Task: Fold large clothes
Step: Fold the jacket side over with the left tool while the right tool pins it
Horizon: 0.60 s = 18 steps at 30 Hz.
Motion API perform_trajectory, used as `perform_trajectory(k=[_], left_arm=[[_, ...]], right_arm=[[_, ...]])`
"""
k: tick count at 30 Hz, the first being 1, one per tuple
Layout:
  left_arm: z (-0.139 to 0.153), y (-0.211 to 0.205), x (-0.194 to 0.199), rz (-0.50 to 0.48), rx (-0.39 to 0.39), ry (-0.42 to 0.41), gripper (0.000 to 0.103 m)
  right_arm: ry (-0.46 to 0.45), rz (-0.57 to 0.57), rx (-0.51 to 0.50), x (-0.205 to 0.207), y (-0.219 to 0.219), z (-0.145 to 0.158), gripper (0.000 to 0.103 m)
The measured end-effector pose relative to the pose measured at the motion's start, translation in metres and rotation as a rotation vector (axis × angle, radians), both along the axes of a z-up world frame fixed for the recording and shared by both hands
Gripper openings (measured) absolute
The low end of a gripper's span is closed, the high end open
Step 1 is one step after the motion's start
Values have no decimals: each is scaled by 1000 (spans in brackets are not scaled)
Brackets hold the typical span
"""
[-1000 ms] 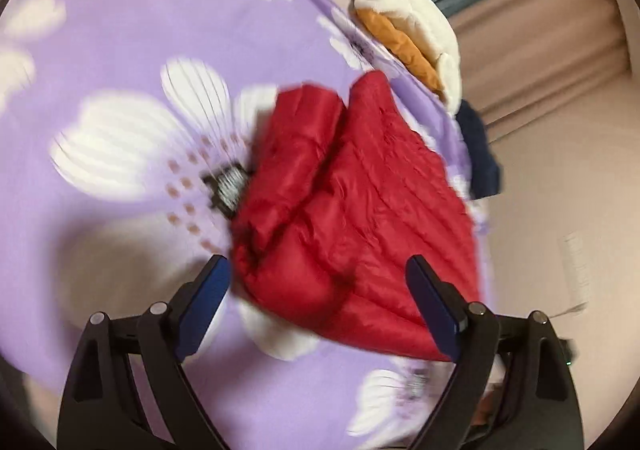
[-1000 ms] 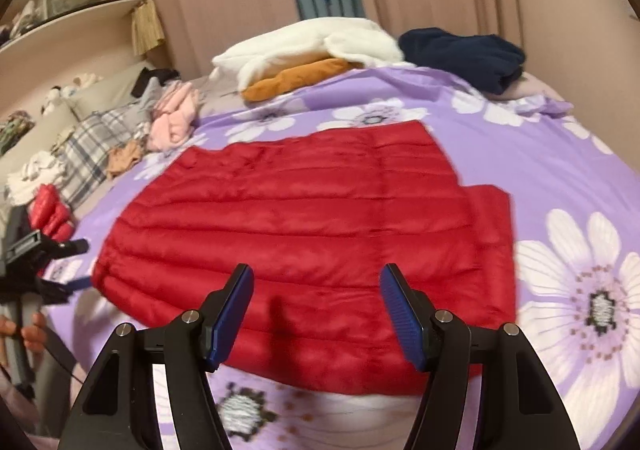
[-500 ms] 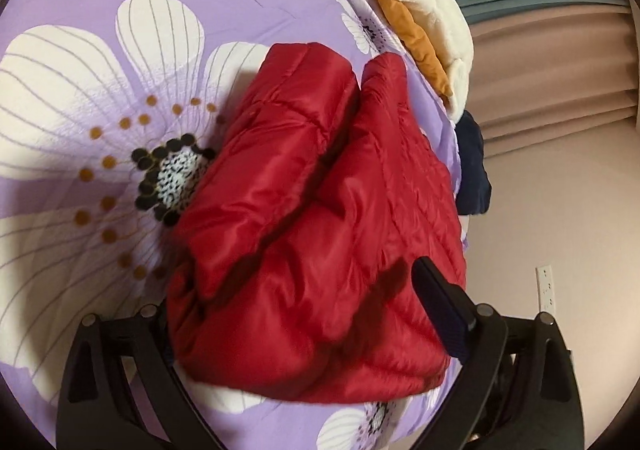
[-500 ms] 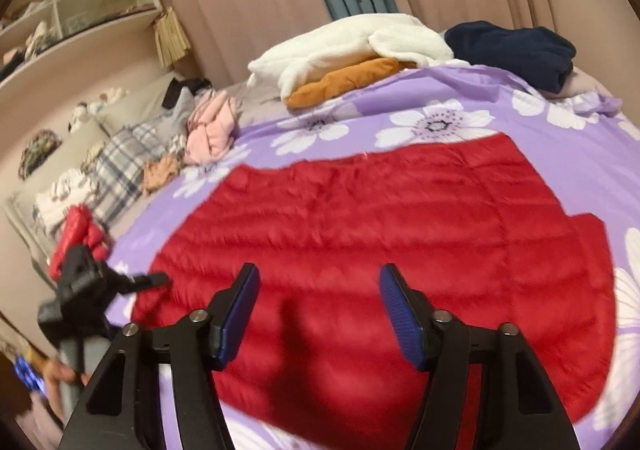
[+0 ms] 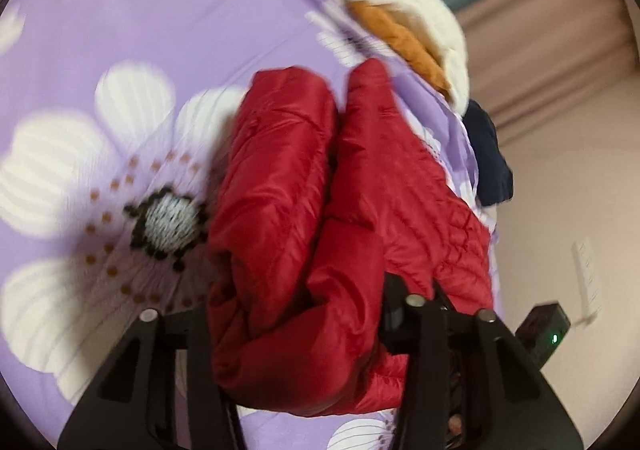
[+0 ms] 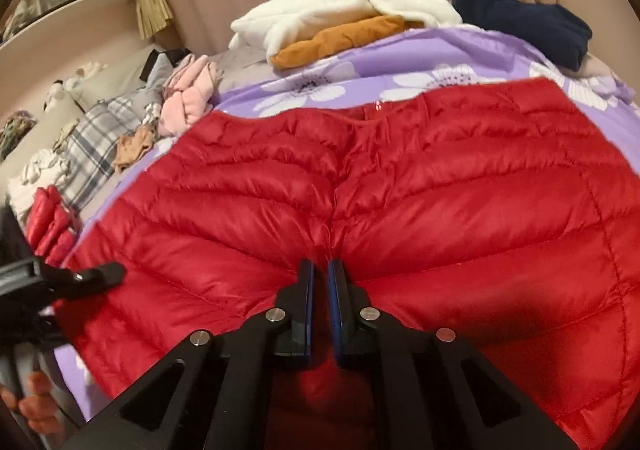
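- The red quilted down jacket [image 6: 400, 210] is spread flat on the bed, over a purple bedspread printed with white flowers [image 5: 120, 50]; its folded sleeve end [image 5: 288, 178] is bunched at the side of the bed nearer the left gripper.
- A second ago both grippers were held wide above the jacket. Now the right gripper [image 6: 319, 290] has been brought down onto the near edge, and its jaws are closing, nearly together, with a thin pinch of red fabric puckered between them.
- The left gripper [image 5: 296, 314] has likewise been pushed in around the bunched end, and its jaws are closing on a thick fold of padding that fills the gap.
- From this it is judged that two holds on the jacket are being secured, so that a fold could be lifted across next; the thick padding is likely to spring back if it is held loosely.
- The left gripper's pads are buried in fabric, so how far it has gripped cannot be made out, and that view is blurred.
- The jacket's near hem is cut off behind the right gripper.
- Further out, a cream fleece over an orange garment [image 6: 344, 34] and a navy garment [image 6: 528, 26] are piled at the far edge of the bed.
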State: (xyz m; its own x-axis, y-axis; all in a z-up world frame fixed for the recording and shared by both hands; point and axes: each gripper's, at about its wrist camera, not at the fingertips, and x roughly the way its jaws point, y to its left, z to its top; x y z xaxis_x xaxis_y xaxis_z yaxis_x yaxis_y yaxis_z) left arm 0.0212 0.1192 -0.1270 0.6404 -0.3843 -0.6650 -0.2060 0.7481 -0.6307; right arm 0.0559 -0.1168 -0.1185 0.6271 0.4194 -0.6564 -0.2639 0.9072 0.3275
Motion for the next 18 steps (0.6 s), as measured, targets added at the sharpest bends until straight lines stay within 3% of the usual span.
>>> perform_trajectory(k=[8,14,18], left_arm=[[63,-67,-11,-149,270,-217,40],[80,-109,-13,-264,361,-279,42],[85,-127,-10,-311,388,-296,43]], right_arm=[[31,-11,78,-1,-11,-8,9],[89,-7,189,3,-22,-16,6],[190,27,354,13,-41,-23,3]])
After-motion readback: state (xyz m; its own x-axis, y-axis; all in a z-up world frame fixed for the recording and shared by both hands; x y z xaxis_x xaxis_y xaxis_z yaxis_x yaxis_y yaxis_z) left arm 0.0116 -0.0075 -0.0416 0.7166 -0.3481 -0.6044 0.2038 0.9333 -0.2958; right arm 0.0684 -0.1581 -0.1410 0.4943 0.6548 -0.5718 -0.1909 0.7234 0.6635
